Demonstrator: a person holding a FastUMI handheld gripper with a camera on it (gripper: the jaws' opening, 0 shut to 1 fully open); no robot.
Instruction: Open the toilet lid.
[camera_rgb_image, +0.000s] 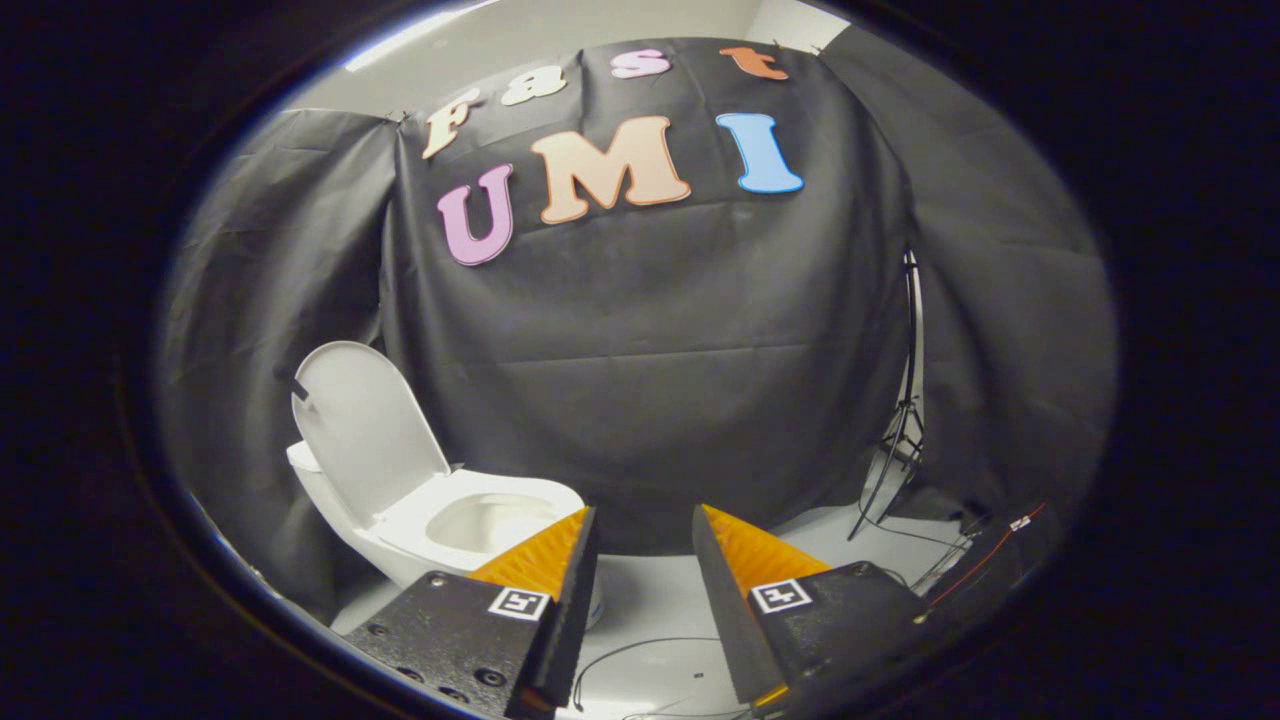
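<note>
A white toilet stands on the floor beyond and to the left of my fingers. Its lid is raised upright, leaning back toward the black cloth wall, and the seat and bowl lie uncovered. A small dark tab sticks out at the lid's upper left edge. My gripper is open, nothing between its fingers, and hangs apart from the toilet, with the left finger overlapping the bowl's front rim in the view.
Black cloth walls close in the booth behind and to both sides. A thin tripod stand rises at the right, with cables trailing over the pale floor ahead of the fingers.
</note>
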